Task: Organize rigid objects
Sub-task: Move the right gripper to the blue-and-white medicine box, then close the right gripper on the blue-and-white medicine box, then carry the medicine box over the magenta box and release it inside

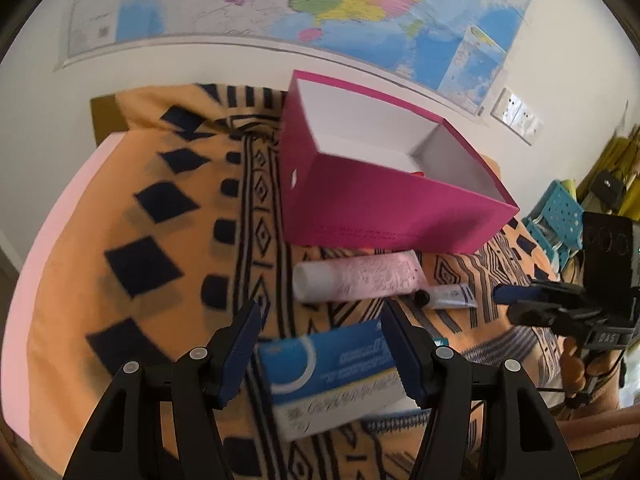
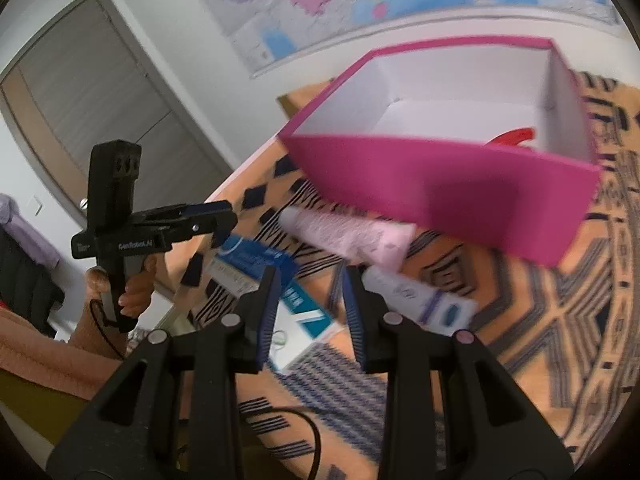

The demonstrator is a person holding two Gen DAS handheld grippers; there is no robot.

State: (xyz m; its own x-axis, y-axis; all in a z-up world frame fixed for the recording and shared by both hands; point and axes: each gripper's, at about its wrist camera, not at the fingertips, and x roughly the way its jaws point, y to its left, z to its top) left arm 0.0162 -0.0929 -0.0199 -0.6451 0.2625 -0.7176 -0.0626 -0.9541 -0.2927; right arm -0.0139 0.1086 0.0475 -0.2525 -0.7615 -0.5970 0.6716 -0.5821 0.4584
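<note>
Left hand-held gripper [image 1: 322, 354] apart, straddling blue box [image 1: 334, 376]; right hand-held gripper [image 2: 312, 316] apart, empty. Center, clamp box's long sides, lift clear over pink bin [image 1: 384, 212].

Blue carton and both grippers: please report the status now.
Left gripper open, straddling blue carton. Right gripper open, holding nothing. Magenta box open. Pink tube and white tube lie before it.

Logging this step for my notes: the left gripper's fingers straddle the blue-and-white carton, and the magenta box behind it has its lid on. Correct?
Not quite. The magenta box has no lid; the right wrist view shows its white interior. The left gripper does straddle the blue-and-white carton.
</note>
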